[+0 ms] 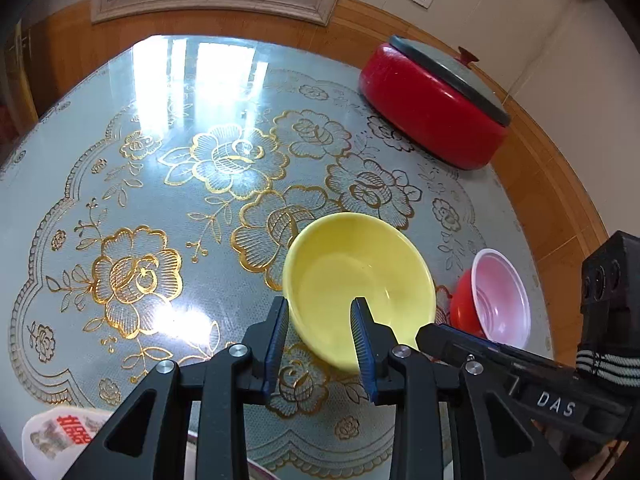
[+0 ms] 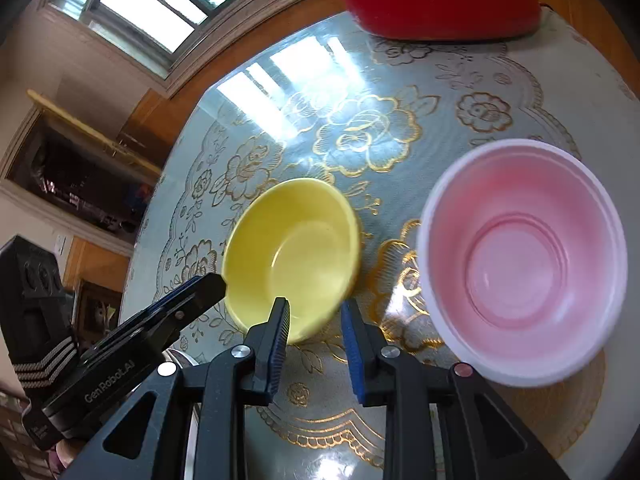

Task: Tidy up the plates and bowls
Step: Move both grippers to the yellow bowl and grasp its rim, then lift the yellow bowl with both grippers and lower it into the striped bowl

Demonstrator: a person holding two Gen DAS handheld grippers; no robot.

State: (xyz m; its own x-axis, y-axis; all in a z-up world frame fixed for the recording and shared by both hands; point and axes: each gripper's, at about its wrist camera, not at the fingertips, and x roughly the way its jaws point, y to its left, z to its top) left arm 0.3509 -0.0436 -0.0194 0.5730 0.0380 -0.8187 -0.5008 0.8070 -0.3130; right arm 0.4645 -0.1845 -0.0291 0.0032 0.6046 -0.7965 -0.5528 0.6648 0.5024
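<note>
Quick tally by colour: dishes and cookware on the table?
Yellow: 1, the yellow bowl
Pink-white: 1, the pink bowl
Red: 2, the small red bowl beside the pink bowl and the lidded red pan
Total: 4

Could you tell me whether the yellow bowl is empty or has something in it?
Empty. The yellow bowl sits upright on the table, and both wrist views show its bare, glossy inside down to the bottom.
</note>
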